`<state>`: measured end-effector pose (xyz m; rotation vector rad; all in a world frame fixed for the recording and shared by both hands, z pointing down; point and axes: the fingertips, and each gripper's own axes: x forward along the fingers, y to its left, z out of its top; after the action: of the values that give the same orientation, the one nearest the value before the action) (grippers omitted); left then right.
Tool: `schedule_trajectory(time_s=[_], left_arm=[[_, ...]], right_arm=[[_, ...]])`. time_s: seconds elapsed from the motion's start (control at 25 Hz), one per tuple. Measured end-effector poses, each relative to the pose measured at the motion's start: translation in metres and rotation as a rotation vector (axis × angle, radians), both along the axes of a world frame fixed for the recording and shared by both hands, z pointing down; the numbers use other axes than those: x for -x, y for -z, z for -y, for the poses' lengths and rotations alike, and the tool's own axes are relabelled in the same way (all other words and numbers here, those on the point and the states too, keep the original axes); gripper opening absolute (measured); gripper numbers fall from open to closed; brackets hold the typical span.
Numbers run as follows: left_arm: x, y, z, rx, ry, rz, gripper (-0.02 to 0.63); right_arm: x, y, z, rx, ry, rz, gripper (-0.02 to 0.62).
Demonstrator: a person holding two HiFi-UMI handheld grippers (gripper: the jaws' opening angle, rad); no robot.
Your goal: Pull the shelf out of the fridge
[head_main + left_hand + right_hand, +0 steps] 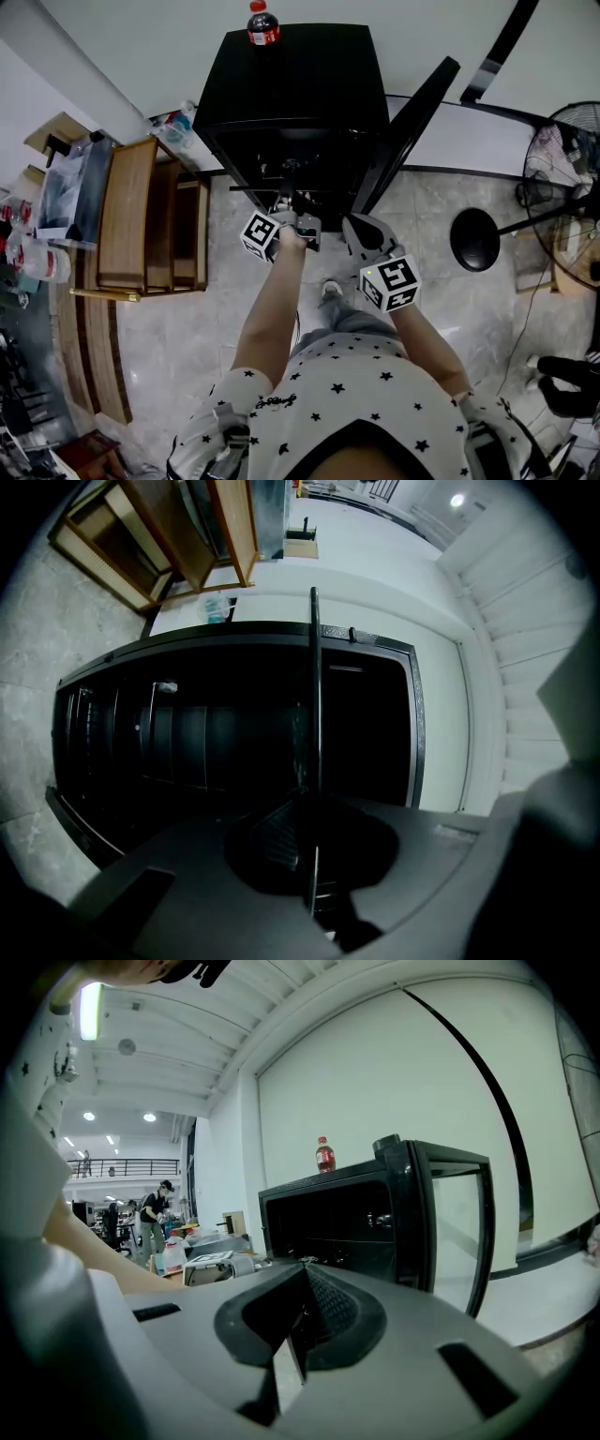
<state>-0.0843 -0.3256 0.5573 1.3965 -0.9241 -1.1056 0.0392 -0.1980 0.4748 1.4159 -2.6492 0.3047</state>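
The left gripper (pixel 289 201) is clamping the thin shelf (pixel 315 696) by its front edge at the open fridge (pixel 300 84) mouth, seemingly only partly out, while the right gripper (pixel 302 1271) is hanging nearby, closed and empty.

The fridge (pixel 234 733) is too dark inside to read, and the fan (pixel 567 150) runs off the right edge.

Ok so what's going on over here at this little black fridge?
A person stands at a small black fridge with its door swung open and a cola bottle on top. The left gripper is shut on the front edge of a thin shelf at the mouth of the fridge. The right gripper is held beside it, short of the fridge, jaws together on nothing.
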Motion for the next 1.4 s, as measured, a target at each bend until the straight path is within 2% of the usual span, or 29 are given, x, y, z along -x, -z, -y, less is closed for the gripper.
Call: schedule_trajectory(time_s=[0.8,1.4], left_arm=[[0.002,-0.002,-0.041,0.0,-0.015,0.014,0.023],[0.002,-0.004,-0.045,0.005,-0.018,0.023,0.022]], right_arm=[[0.004,0.004,-0.027,-0.02,-0.016,-0.002,-0.006],[0.006,0.006,-0.025,-0.026,-0.014,-0.006,-0.006]])
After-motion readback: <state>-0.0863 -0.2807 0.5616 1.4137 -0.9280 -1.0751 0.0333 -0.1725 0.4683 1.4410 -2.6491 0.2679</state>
